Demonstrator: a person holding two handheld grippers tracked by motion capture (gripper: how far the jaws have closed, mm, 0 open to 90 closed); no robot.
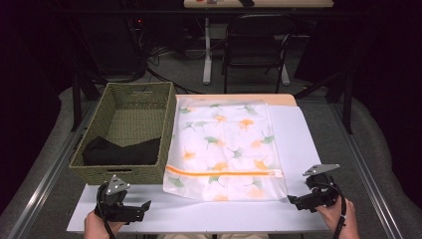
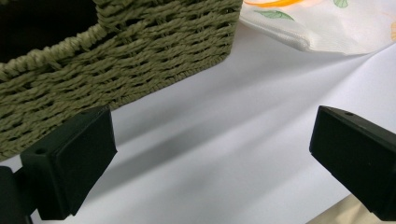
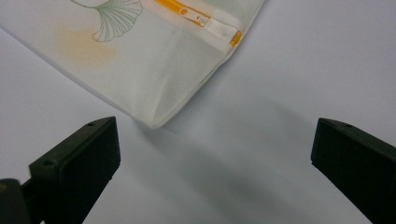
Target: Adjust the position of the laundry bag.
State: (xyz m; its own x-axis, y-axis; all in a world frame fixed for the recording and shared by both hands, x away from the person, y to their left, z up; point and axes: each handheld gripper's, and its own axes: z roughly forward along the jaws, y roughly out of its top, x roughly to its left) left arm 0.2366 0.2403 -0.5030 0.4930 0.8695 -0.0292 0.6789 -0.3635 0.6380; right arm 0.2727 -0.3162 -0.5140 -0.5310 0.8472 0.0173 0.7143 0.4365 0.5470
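High view first: at the near edge of the white table (image 1: pixel 298 149), the left gripper (image 1: pixel 142 206) is resting in the person's left hand (image 1: pixel 94 226) with its jaws spread wide and nothing between them, just in front of the woven basket's near wall. Left gripper view is showing the same wide gap, both black fingers (image 2: pixel 70 163) sitting over bare white surface, touching nothing, with the basket corner (image 2: pixel 116 60) just ahead. At the near right, the right gripper (image 1: pixel 293 200) is sitting in the right hand (image 1: pixel 343 221), jaws likewise spread wide and gripping nothing; right gripper view is showing its fingers (image 3: pixel 79 163) apart over the table, with the near right corner of the mesh laundry bag (image 3: pixel 163 70) lying just beyond them, untouched. Farther in, the laundry bag (image 1: pixel 224 149), white with green and orange ginkgo leaves and an orange zipper (image 1: pixel 219 173), is lying flat mid-table. Beside it on the left, touching its edge, the olive woven basket (image 1: pixel 134 102) is holding a dark folded cloth (image 1: pixel 122 152) at its near end.
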